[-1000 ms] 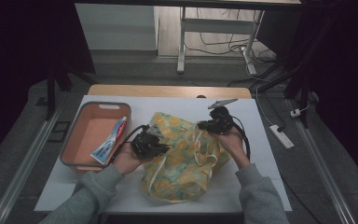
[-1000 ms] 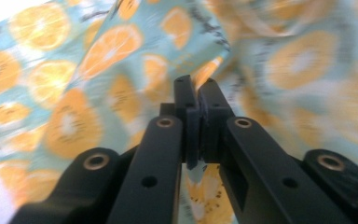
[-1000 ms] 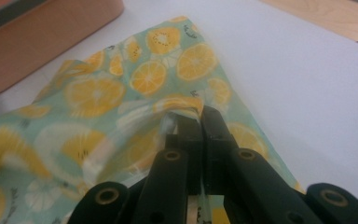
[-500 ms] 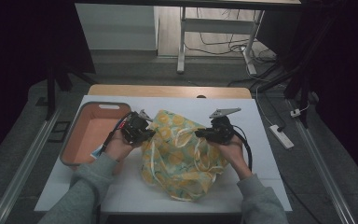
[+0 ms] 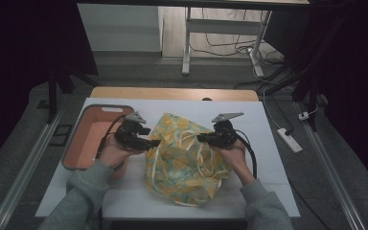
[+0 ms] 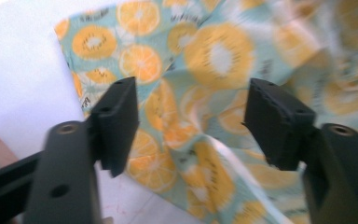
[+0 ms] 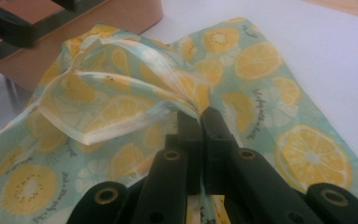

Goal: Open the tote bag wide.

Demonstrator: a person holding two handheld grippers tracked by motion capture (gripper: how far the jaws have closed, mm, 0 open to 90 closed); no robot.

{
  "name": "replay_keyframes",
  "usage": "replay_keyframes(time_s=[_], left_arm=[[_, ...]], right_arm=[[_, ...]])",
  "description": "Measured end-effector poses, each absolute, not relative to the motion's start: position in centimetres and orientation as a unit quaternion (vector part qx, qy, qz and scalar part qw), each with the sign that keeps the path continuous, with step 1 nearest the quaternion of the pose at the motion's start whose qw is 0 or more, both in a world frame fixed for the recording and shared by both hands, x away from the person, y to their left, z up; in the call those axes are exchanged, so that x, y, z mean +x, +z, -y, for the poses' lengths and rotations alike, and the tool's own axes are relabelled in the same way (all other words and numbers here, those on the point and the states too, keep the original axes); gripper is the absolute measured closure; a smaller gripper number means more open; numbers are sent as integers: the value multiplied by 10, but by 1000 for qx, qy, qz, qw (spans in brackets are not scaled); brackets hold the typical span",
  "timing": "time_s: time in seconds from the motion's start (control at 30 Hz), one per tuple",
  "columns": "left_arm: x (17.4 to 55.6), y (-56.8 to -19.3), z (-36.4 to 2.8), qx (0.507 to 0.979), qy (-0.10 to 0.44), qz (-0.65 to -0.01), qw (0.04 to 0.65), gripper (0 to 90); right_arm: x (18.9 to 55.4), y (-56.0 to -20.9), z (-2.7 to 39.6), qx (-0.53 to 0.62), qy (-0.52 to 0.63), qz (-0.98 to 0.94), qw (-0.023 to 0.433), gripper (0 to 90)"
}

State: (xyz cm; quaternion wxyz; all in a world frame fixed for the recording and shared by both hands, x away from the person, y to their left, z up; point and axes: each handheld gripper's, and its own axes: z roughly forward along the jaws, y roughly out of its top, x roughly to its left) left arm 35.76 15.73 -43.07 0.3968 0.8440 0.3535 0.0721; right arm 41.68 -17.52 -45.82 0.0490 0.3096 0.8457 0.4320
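Pale teal bag printed with yellow-orange citrus slices and kiwi rounds, cream drawstrings. Salmon-pink tray with grey rim on white desk. Black claws.

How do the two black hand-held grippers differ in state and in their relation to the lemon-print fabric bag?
The left gripper has jaws that have just been opening and stand wide, pressing on nothing, while the right gripper is shut, pinching a fold of the lemon-print fabric bag. The left gripper sits at the bag's edge near the orange tray; the right sits on the bag's far side. Both are black and two-jawed.
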Motion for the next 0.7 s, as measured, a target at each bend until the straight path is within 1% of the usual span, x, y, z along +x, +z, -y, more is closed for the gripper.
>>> replay_keyframes(time_s=[0.03, 0.17, 0.37, 0.7], left_arm=[[354, -428, -161, 842, 73, -352, 402, 293], [344, -423, -175, 840, 84, -349, 406, 285], [347, -419, -199, 826, 86, -370, 416, 281], [349, -426, -230, 818, 96, -407, 395, 281]], right_arm=[[417, -459, 174, 310, 431, -846, 48, 873], [419, -459, 172, 306, 431, -848, 45, 873], [428, -461, 180, 317, 438, -840, 40, 873], [443, -469, 187, 335, 437, -834, 40, 873]])
